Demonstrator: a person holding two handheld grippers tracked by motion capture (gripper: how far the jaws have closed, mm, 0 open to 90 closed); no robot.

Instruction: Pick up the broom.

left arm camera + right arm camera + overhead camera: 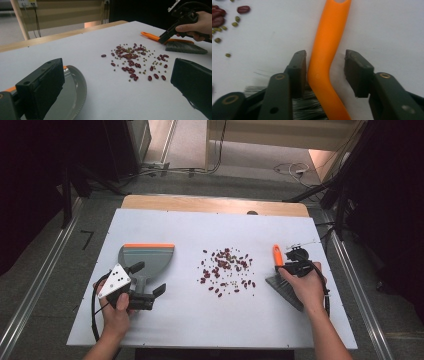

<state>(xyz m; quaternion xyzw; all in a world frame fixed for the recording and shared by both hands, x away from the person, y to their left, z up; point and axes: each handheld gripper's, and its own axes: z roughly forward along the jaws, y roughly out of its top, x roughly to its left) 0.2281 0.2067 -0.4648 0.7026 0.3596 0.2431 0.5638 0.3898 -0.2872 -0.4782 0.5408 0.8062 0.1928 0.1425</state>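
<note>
The right gripper [325, 72] is open around the orange brush handle [329, 50], the left gripper [145, 285] is open too, so the brush could slip sideways into the beans [227, 270].

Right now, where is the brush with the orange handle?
In the high view the brush lies on the table's right side, right of the scattered beans. The right tongs stand open around its orange handle, one jaw touching it, the other apart.
</note>
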